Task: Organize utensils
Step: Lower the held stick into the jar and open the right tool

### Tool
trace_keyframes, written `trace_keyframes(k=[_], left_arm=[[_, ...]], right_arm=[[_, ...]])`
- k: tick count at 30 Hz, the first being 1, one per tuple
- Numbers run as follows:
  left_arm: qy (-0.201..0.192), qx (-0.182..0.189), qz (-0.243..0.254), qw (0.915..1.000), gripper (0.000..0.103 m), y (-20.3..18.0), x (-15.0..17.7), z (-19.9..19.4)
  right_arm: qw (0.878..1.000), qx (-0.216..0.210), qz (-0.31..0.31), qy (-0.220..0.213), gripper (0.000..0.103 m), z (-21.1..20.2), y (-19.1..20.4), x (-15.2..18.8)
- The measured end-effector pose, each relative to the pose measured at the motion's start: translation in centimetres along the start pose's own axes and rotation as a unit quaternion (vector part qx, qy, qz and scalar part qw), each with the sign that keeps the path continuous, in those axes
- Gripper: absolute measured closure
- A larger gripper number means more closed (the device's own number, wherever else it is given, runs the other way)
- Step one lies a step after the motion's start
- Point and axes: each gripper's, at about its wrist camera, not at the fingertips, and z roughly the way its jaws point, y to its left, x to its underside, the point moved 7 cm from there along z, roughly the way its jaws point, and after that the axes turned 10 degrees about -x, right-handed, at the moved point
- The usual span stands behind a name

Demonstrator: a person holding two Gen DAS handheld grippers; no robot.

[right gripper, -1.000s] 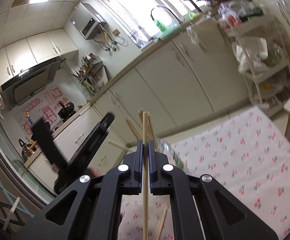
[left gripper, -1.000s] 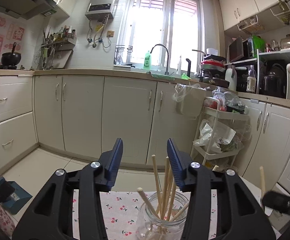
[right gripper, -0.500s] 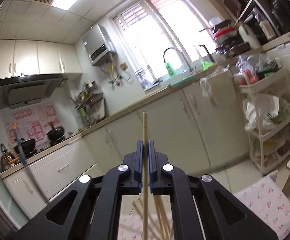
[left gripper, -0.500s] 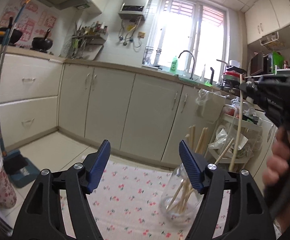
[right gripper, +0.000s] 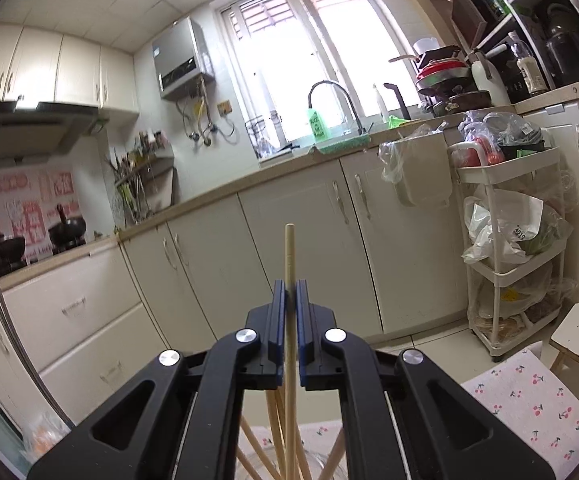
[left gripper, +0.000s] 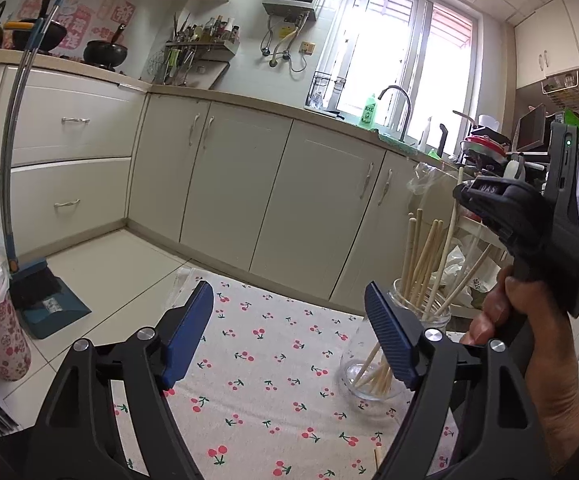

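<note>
Jar [left gripper: 399, 344] on tablecloth [left gripper: 273, 364], chopsticks [left gripper: 421, 256] in jar, cabinets [left gripper: 281, 196] behind, dustpan [left gripper: 45, 300] left.

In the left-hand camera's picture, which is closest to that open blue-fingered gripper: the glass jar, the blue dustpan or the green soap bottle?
From the left gripper:
1. Glass jar, just behind its right finger.
2. Blue dustpan, on the floor, left.
3. Green soap bottle, on the far counter by the window.

Right gripper [right gripper: 288, 300] jaws pinch upright chopstick [right gripper: 289, 256]
</note>
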Motion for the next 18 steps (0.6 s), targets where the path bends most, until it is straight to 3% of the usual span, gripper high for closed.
trace_keyframes(k=[12, 13, 15, 18], left_arm=[[0.012, -0.011, -0.008, 0.9998, 0.025, 0.3, 0.3, 0.8], [0.012, -0.012, -0.007, 0.9998, 0.025, 0.3, 0.3, 0.8], [0.011, -0.014, -0.008, 0.9998, 0.025, 0.4, 0.2, 0.8], [0.013, -0.018, -0.009, 0.9997, 0.025, 0.5, 0.2, 0.9]], right_arm=[[0.994, -0.006, -0.108, 0.035, 0.096, -1.8, 2.9, 3.1], [0.993, -0.004, -0.111, 0.037, 0.095, -2.0, 2.9, 3.1], [0.993, -0.003, -0.11, 0.037, 0.082, -2.5, 2.8, 3.0], [0.993, -0.004, -0.112, 0.04, 0.076, -3.4, 2.8, 2.8]])
